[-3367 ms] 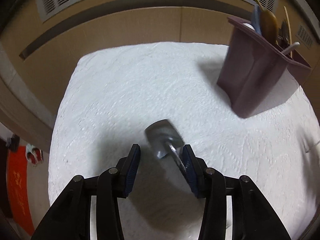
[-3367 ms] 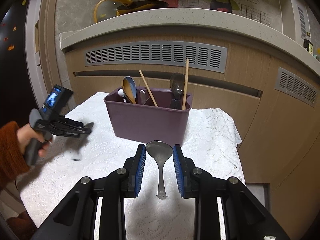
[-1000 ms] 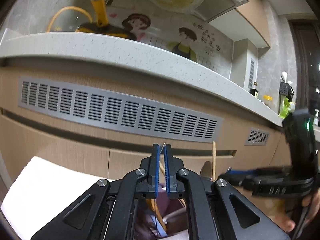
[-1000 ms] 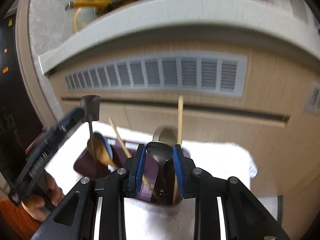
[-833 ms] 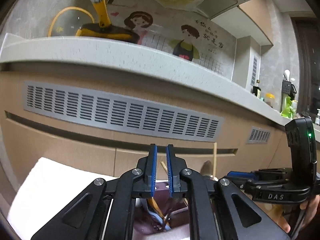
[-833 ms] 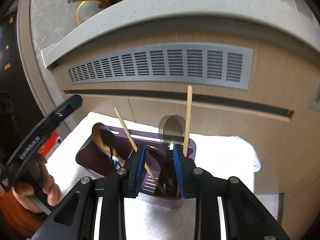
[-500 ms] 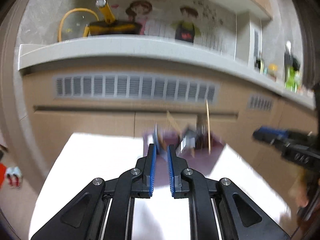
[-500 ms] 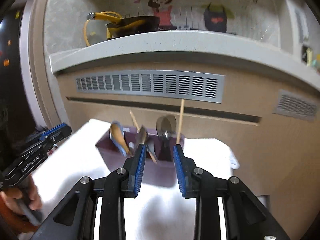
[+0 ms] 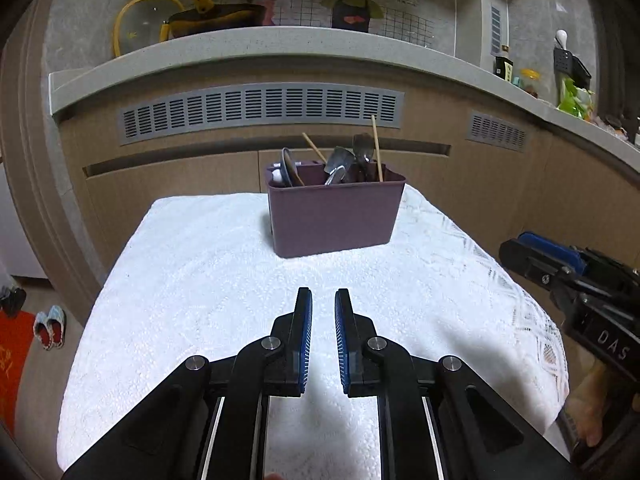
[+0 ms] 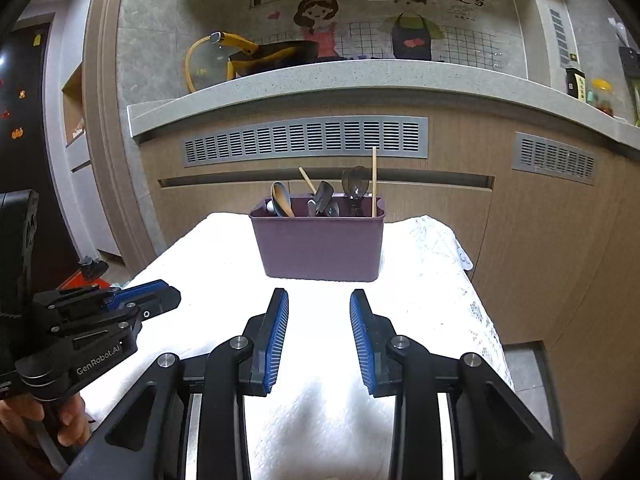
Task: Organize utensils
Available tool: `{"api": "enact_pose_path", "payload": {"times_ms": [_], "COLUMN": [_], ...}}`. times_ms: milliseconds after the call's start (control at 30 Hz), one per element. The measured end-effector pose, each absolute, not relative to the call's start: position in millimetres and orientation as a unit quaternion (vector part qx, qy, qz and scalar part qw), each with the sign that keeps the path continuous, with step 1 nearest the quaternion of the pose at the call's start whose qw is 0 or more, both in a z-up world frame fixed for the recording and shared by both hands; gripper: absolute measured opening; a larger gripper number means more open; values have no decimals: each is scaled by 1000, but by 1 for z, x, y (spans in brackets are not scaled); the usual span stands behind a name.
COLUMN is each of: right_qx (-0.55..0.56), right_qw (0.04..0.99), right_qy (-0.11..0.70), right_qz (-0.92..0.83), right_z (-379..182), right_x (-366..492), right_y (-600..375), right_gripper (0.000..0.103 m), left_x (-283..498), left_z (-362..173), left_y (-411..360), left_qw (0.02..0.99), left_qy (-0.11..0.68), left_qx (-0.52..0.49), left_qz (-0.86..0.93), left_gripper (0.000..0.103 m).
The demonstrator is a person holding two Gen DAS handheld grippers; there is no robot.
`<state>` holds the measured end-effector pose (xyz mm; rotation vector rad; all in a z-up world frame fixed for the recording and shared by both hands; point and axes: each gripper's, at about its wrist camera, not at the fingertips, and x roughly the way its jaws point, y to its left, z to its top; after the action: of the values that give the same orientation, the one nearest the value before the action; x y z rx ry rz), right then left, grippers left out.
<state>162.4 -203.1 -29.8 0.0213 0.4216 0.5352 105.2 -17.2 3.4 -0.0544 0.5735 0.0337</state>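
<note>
A purple utensil holder (image 9: 335, 216) stands at the far side of a table under a white lace cloth (image 9: 208, 280); it also shows in the right wrist view (image 10: 320, 246). Several spoons (image 9: 338, 166) and wooden chopsticks (image 9: 376, 148) stand upright in it. My left gripper (image 9: 323, 304) is empty, its jaws a small gap apart, well short of the holder. My right gripper (image 10: 319, 304) is open wide and empty, also short of the holder. Each gripper shows in the other's view, the right one (image 9: 560, 264) at the right and the left one (image 10: 132, 300) at the left.
A wooden cabinet front with grey vents (image 9: 260, 110) rises just behind the table, under a stone counter (image 10: 360, 76) holding a yellow-handled pan (image 10: 256, 56). Slippers (image 9: 50, 326) and a red mat lie on the floor at the left.
Both grippers held metal spoons earlier, carried them over the holder and let go. They have since pulled back toward the near edge, and two more spoons stand in the holder.
</note>
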Motion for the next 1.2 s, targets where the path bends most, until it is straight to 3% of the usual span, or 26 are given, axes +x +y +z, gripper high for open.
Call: {"api": "enact_pose_path", "payload": {"times_ms": [1200], "right_qx": [0], "right_qw": [940], "right_qy": [217], "right_qz": [263], "right_z": [-37], "right_x": [165], "right_y": [-203], "right_gripper": [30], "left_x": [106], "left_z": [7], "left_y": [-20], "left_qw": [959], "left_qy": [279], "left_qx": [-39], "left_qz": [1], "left_gripper": [13]}}
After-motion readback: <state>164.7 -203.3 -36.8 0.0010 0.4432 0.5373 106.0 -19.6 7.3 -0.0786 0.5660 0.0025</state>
